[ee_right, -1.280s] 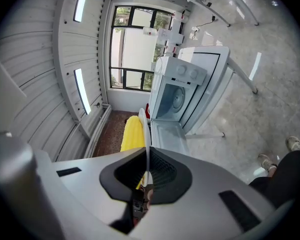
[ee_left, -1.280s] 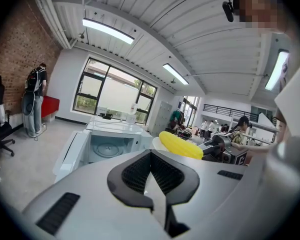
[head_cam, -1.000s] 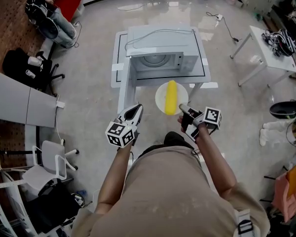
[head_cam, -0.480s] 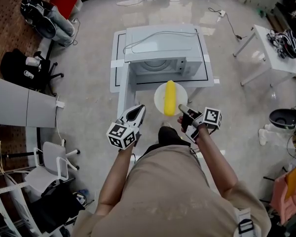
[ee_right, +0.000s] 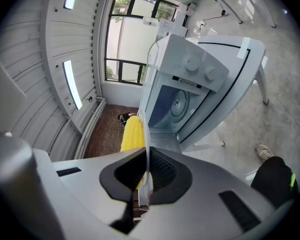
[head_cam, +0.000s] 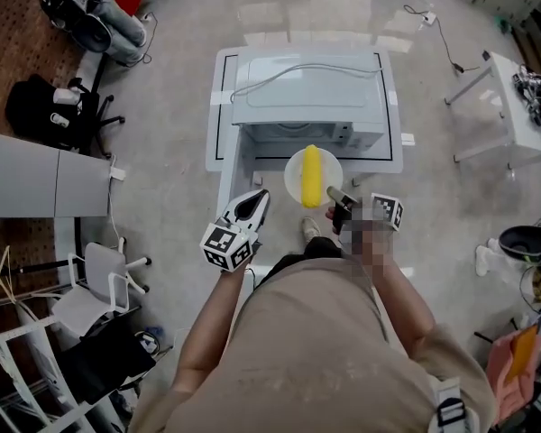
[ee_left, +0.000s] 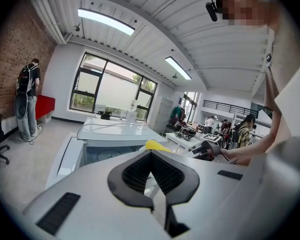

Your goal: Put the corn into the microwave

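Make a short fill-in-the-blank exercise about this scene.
1. The yellow ____ lies on the white plate.
2. The right hand-held gripper is shut on the plate's ____.
3. The door of the microwave stands ____.
4. The left hand-held gripper holds ____.
Missing words: corn; rim; open; nothing.

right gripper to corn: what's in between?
Only the white plate: the right gripper is shut on its rim, and the corn lies on that plate. The right gripper view shows the grip and the head view shows the corn on the plate.
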`<act>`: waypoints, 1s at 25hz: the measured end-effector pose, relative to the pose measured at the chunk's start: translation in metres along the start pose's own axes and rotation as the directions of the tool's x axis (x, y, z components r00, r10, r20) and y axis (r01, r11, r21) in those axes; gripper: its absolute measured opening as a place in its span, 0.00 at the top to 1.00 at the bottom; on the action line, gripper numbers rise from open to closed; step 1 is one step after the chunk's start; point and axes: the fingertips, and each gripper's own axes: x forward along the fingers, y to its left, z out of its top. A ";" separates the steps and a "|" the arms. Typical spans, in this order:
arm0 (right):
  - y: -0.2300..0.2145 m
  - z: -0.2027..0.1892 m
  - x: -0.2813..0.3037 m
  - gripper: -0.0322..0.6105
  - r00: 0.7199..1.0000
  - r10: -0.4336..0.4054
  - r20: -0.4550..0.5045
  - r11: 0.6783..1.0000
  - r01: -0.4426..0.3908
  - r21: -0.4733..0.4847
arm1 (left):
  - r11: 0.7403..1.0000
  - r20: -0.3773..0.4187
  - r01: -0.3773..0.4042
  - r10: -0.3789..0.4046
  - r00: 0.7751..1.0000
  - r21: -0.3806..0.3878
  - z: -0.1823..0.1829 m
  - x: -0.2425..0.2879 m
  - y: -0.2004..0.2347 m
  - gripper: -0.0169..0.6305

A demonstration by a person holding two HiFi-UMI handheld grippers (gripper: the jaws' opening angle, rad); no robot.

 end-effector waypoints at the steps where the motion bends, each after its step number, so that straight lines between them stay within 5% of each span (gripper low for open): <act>1: -0.003 0.003 0.004 0.93 1.000 -0.002 -0.012 1.000 0.002 -0.001 | 1.000 0.003 -0.008 0.008 1.000 0.001 0.000 0.004 0.002 0.97; 14: -0.044 0.036 0.059 0.93 0.993 -0.006 -0.114 1.000 0.004 -0.018 | 0.999 -0.017 -0.038 0.038 0.999 -0.023 -0.016 0.054 0.025 0.97; 25: -0.084 0.052 0.113 0.93 0.994 -0.043 -0.102 0.999 0.041 -0.022 | 0.996 -0.072 -0.068 0.063 0.995 -0.064 -0.036 0.087 0.069 0.97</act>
